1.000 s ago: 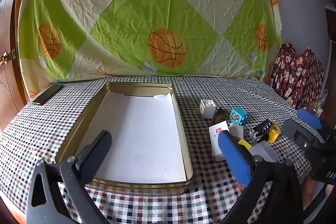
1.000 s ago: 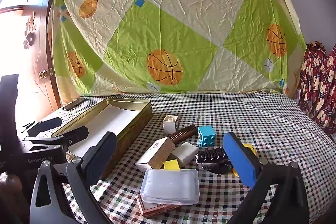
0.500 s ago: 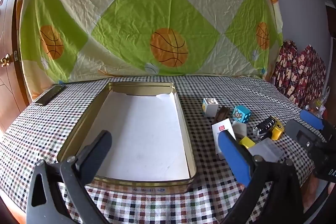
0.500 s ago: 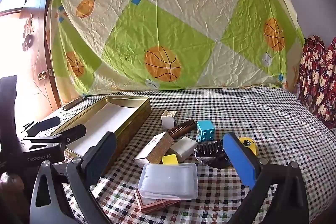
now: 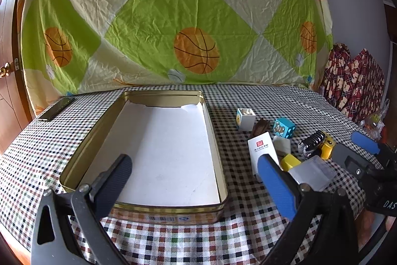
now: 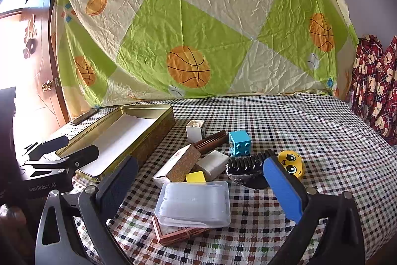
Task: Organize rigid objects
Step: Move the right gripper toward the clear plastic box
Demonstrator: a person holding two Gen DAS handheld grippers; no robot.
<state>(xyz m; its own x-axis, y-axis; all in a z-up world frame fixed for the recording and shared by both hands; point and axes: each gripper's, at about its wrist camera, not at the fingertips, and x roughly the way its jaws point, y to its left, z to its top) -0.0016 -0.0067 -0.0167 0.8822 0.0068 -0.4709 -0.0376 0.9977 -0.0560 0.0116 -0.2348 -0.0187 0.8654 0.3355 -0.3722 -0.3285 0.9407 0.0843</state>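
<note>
Hovering with jaws apart and empty, the left gripper (image 5: 193,180) faces the gold rectangular metal tin (image 5: 218,165), the right gripper (image 6: 201,185) the clear plastic box (image 6: 193,203).

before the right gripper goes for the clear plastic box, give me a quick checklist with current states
1. Right gripper open: ok, jaws spread wide with nothing between them.
2. Left gripper free: ok, open and holding nothing.
3. Clear plastic box reachable: ok, it is the item nearest the right gripper, with nothing on top of it.
4. Box resting flat on the cloth: not ok, it sits on a brown flat box and touches the yellow block, so either may shift.
5. Gold tin ready to receive: ok, lid off, only white paper lining inside.
6. Whether the box is latched shut: cannot tell.
</note>
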